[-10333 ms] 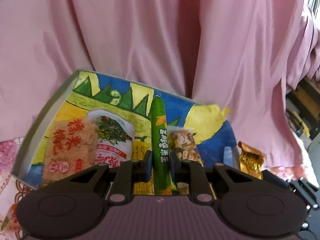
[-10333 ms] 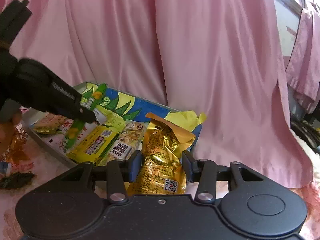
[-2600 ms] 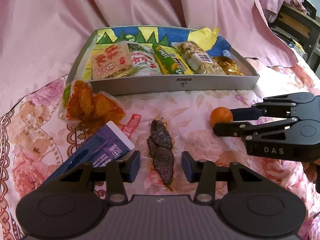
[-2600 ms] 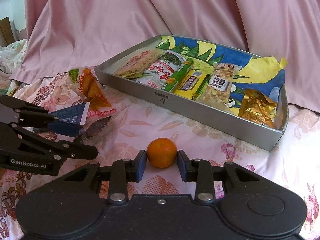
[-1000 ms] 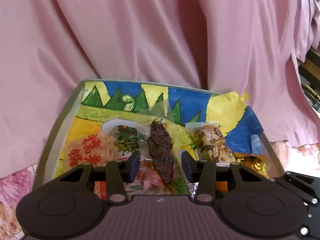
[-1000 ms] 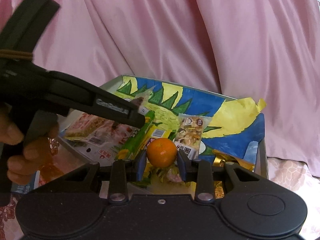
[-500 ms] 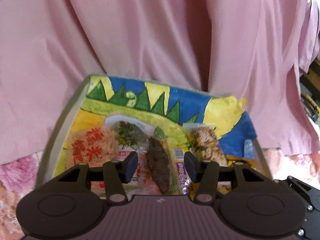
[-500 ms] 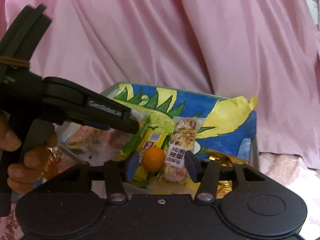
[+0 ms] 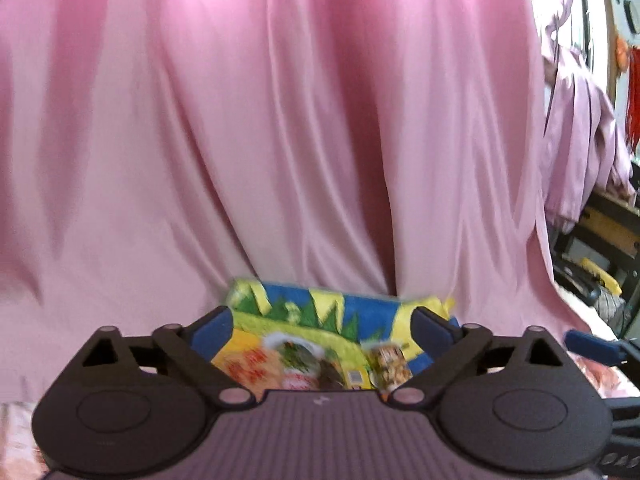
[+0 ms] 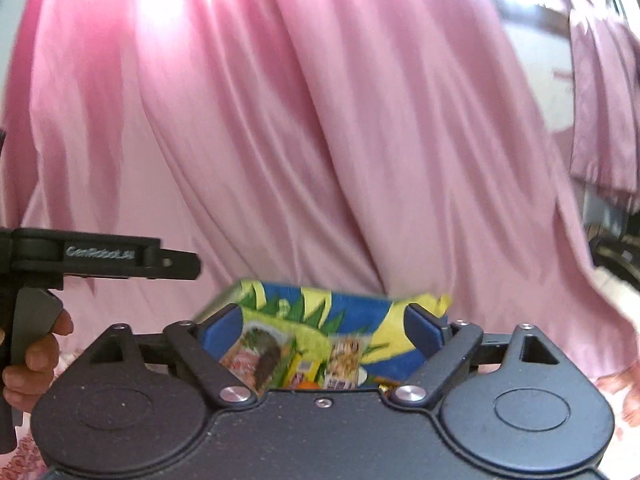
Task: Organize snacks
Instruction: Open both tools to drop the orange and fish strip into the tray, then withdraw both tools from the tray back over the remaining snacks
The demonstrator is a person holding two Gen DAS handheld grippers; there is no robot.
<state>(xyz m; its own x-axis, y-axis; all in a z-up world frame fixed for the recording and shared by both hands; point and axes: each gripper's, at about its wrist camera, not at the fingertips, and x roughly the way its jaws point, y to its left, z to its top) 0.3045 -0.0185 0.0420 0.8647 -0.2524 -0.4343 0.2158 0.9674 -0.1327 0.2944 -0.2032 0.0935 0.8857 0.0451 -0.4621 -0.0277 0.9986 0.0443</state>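
The snack tray [image 9: 360, 310] with its blue, yellow and green lining lies low in both wrist views. In it are a rice cracker pack [image 9: 248, 364], a dark jerky pack [image 9: 330, 376] and a nut bar [image 9: 390, 362]. My left gripper [image 9: 322, 328] hangs above the tray, its jaws opening wide with nothing between them. My right gripper [image 10: 323, 330] is also above the tray [image 10: 352, 308], jaws opening and empty. The orange [image 10: 308, 385] peeks out just past the right gripper's body, lying in the tray beside the jerky pack [image 10: 268, 356] and nut bar [image 10: 344, 360].
A pink draped curtain [image 9: 300, 140] fills the space behind the tray. The left gripper [image 10: 100, 258] and the hand [image 10: 36, 360] holding it show at the left of the right wrist view. Furniture and clutter [image 9: 592, 272] stand at the far right.
Both grippers opened wide and rose away from the tray. The jerky pack left the left gripper and the orange left the right one; both now lie in the tray.
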